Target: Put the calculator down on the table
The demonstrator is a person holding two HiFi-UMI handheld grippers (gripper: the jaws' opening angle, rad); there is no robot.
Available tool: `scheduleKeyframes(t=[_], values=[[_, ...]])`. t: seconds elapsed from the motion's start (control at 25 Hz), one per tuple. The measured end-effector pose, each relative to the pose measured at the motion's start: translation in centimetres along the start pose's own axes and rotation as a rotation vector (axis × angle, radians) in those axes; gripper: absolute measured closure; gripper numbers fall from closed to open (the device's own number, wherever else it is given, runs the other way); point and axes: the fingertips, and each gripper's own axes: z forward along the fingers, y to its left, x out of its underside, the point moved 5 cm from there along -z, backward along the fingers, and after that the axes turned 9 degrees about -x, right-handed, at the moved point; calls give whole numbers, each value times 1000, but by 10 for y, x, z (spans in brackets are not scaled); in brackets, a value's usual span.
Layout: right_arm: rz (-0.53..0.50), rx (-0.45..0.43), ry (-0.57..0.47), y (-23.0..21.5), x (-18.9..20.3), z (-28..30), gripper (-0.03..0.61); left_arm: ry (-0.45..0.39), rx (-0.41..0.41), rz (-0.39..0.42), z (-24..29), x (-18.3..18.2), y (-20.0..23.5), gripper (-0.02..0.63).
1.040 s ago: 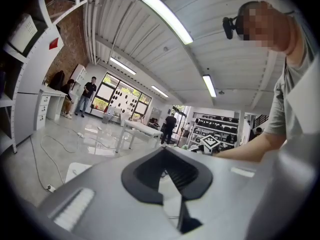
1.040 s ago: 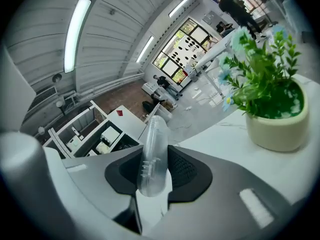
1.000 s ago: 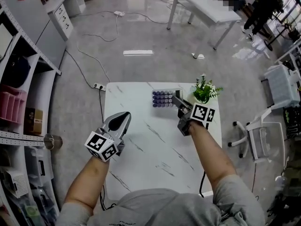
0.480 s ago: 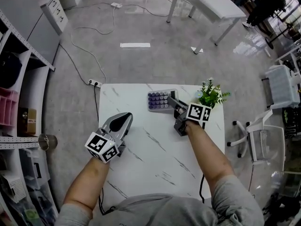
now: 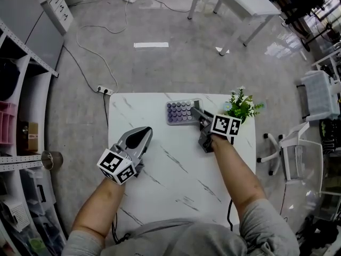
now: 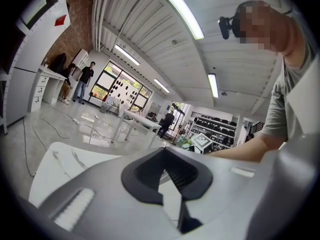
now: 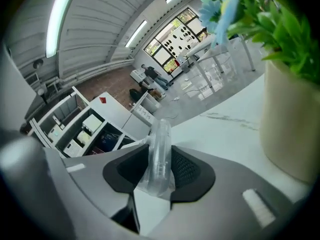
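Note:
The calculator point(image 5: 180, 112), grey with purple keys, is at the far side of the white marble table point(image 5: 170, 167), just left of a small potted plant point(image 5: 242, 105). My right gripper point(image 5: 198, 112) is shut on the calculator's right end. In the right gripper view its clear plastic edge point(image 7: 160, 151) stands pinched between the jaws. I cannot tell whether it touches the tabletop. My left gripper point(image 5: 143, 131) hovers over the table's left part, shut, with nothing in it; in the left gripper view its jaws meet at the tips of the left gripper point(image 6: 162, 154).
The plant's pale pot point(image 7: 295, 119) is close to the right gripper's right side. A white chair point(image 5: 290, 159) and a storage box point(image 5: 319, 95) stand right of the table. Shelving point(image 5: 21, 89) is on the left, a power strip point(image 5: 104, 90) with cables on the floor beyond.
My right gripper has carried the calculator a little farther across the table, and the plant pot is now much closer to it. My left gripper has hardly moved.

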Motion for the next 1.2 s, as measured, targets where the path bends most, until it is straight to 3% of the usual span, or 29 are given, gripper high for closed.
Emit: scheduleKeyframes(t=[0.16, 0.28, 0.4, 0.88, 1.2], values=[[-140, 151, 42, -7, 0, 0, 411, -1, 3, -4, 1, 0, 3, 552], [-333, 300, 90, -11, 0, -3, 380, -2, 2, 1, 2, -2, 2, 552], [-426, 358, 89, -5, -4, -4, 371, -1, -2, -5, 1, -1, 1, 552], [-390, 287, 7, 21, -19, -25, 371, -24, 3, 5, -11, -17, -11, 552], [-406, 222, -48, 74, -29, -56, 373, -60, 9, 34, -39, -53, -32, 552]])
